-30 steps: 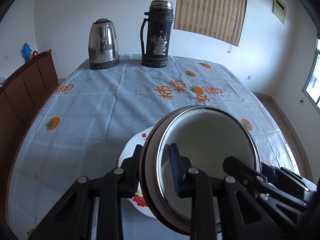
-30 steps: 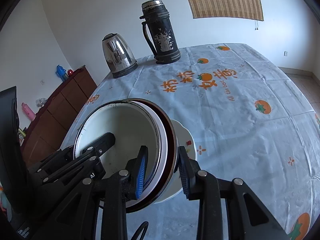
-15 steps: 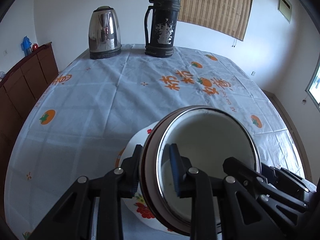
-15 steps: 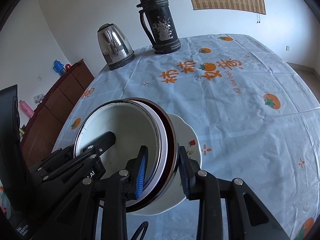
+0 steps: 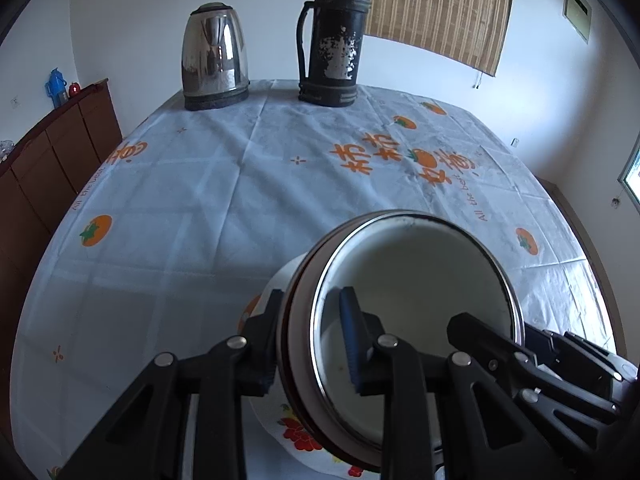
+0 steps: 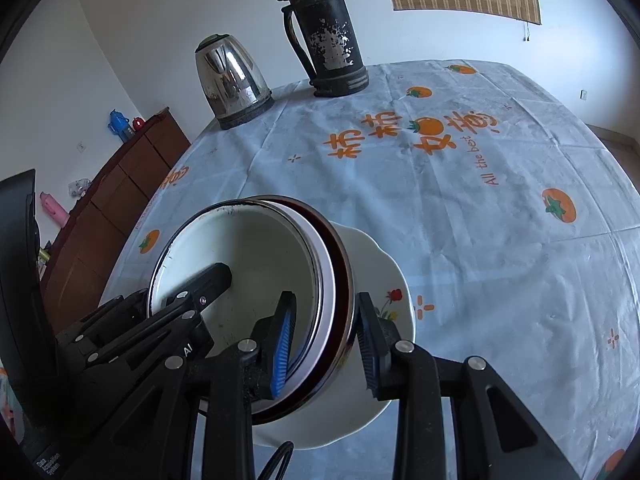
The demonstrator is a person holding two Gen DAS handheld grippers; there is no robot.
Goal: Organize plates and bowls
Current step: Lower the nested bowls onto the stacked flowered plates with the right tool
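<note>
A stack of nested bowls (image 5: 416, 280) fills the lower middle of the left wrist view: a white enamel bowl with a steel rim inside a dark red-rimmed bowl. My left gripper (image 5: 312, 336) is shut on the stack's left rim. My right gripper (image 6: 326, 340) is shut on the stack's (image 6: 248, 264) right rim. Both hold it just over a white plate with red flowers (image 6: 380, 276), also in the left wrist view (image 5: 296, 432). I cannot tell whether the stack touches the plate.
A steel kettle (image 5: 214, 56) and a black thermos (image 5: 334, 36) stand at the table's far edge. The tablecloth (image 5: 224, 184) is pale blue with orange fruit prints. A brown cabinet (image 5: 52, 148) stands left of the table.
Both grippers have moved forward and down with the bowl stack. The flowered plate under it has grown nearer and larger in both views.
</note>
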